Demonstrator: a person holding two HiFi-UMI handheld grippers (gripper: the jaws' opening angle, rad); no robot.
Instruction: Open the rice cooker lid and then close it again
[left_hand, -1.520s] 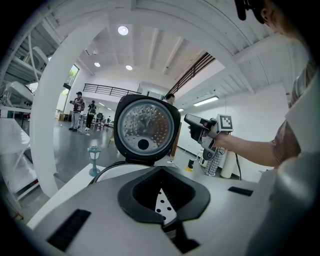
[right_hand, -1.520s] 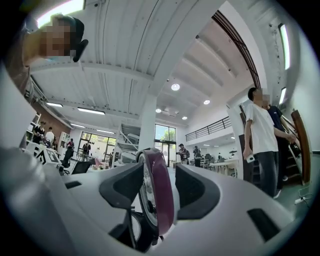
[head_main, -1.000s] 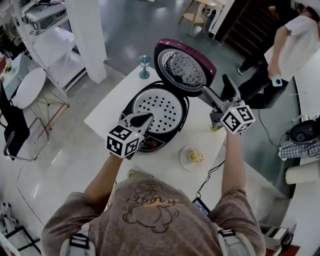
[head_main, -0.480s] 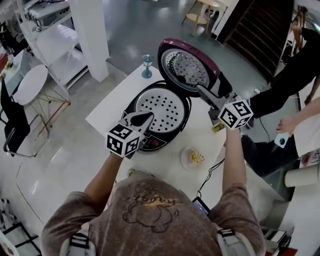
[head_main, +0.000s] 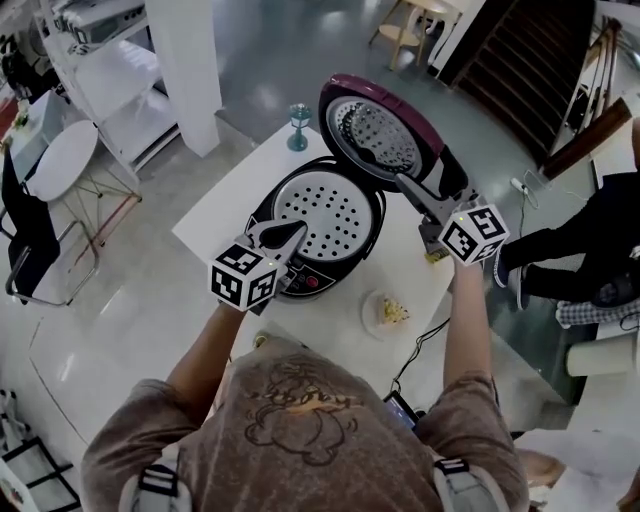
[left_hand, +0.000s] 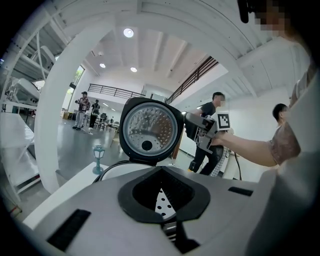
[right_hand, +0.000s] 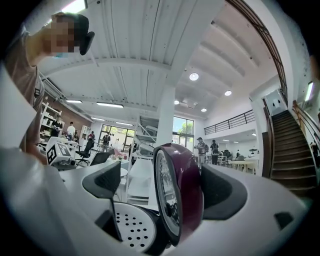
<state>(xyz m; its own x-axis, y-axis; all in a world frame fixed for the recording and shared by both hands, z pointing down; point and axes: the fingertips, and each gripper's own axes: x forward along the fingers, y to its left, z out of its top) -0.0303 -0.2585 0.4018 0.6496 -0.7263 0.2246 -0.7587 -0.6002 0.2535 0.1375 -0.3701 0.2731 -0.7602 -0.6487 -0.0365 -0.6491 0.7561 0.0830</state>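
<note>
The rice cooker (head_main: 262, 205) stands open on the white table, its perforated inner plate (head_main: 325, 210) showing. Its maroon lid (head_main: 385, 125) is raised at the far side, metal inside facing me. My right gripper (head_main: 425, 176) is open at the lid's right edge; in the right gripper view the lid (right_hand: 186, 186) stands edge-on between the two pads (right_hand: 106, 183), the left pad clear of it. My left gripper (head_main: 292, 235) is shut with nothing in it, over the cooker's front rim above the control panel (head_main: 305, 283). In the left gripper view the lid (left_hand: 149, 131) faces me beyond the gripper (left_hand: 161, 197).
A teal goblet (head_main: 298, 127) stands at the table's far corner. A small plate with food (head_main: 388, 313) lies near the front right edge, a cord (head_main: 425, 340) hanging below. A white pillar (head_main: 185, 70) and shelves stand left. A person (head_main: 590, 250) is at the right.
The lid stays raised and both grippers hold almost the same places. The person in the background has moved from the upper right down the right side.
</note>
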